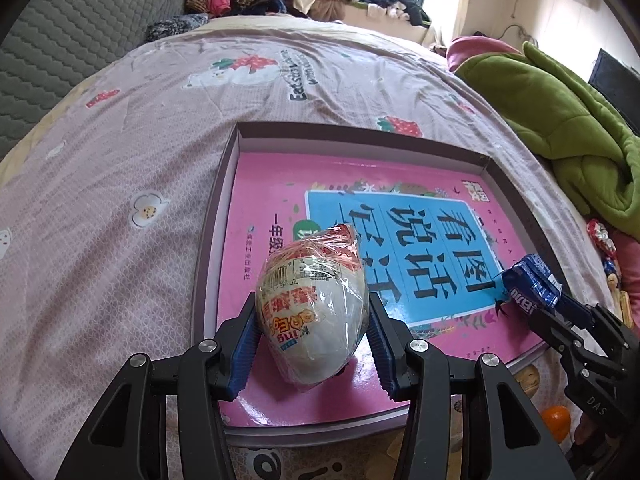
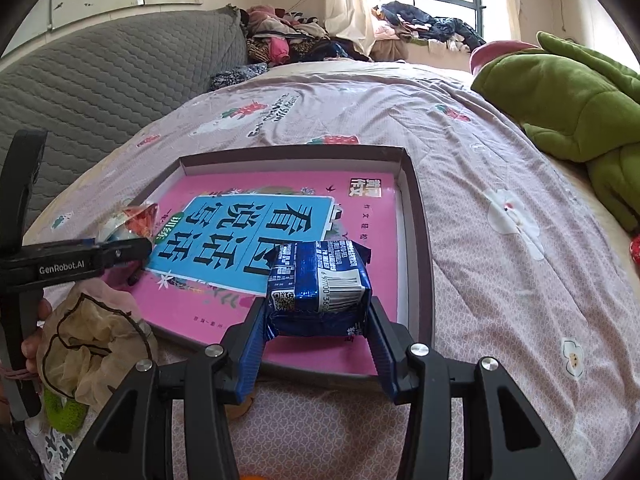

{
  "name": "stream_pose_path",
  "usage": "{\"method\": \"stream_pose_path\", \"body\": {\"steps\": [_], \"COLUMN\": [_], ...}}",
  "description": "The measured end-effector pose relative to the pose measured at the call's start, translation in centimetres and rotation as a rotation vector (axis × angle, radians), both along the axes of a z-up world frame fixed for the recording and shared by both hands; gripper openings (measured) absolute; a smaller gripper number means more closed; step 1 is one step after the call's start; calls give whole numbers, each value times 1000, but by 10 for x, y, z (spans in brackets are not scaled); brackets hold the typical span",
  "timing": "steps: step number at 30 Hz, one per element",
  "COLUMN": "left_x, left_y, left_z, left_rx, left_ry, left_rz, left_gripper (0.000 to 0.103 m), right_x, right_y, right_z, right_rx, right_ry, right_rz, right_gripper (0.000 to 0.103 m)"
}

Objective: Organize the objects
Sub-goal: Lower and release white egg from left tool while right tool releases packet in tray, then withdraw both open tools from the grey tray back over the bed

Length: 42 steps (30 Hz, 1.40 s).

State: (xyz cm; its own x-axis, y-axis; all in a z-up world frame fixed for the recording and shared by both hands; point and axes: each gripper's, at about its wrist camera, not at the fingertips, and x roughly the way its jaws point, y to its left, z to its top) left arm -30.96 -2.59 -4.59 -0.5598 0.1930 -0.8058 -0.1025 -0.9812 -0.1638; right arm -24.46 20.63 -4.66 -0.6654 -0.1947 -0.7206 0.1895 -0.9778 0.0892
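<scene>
The box [image 1: 224, 184] lies under both held snacks: the left gripper [image 1: 312, 320] clamps a round bun [image 1: 312, 312], the right gripper [image 2: 318, 312] a blue pack [image 2: 320, 284], and the bun may roll off the book [image 2: 360, 216] inside the box if released.

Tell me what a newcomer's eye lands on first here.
The bright pink book lying in a shallow box on the bed. Above it, the left gripper clamps a wrapped white bun, and the right gripper clamps a blue snack pack.

Pink book [image 1: 280, 184], blue packet [image 2: 320, 284], perhaps strawberry-print sheet [image 1: 160, 128].
</scene>
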Motion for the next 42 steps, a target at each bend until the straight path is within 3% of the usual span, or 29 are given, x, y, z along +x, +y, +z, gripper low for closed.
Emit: {"method": "stream_pose_path", "body": {"steps": [14,20,24,42], "left_x": [-1,0,3,38], "left_y": [-2,2,1,-15], "left_z": [-1,-1,4,44], "left_rx": [1,-7,-31,4], "left_ry": [-24,-33,-10,63], "left_rz": [18,8,16,66], "left_gripper": [53,61,66,67], "right_x": [1,-1,-1,17], "right_y": [-1,-1,0,-3], "right_z": [0,0,4,37], "right_rx": [20,14,6,-29], "right_ry": [-1,-15,-10,61], "right_rz": [-11,-14,-15,1], "right_gripper": [51,53,58,59]}}
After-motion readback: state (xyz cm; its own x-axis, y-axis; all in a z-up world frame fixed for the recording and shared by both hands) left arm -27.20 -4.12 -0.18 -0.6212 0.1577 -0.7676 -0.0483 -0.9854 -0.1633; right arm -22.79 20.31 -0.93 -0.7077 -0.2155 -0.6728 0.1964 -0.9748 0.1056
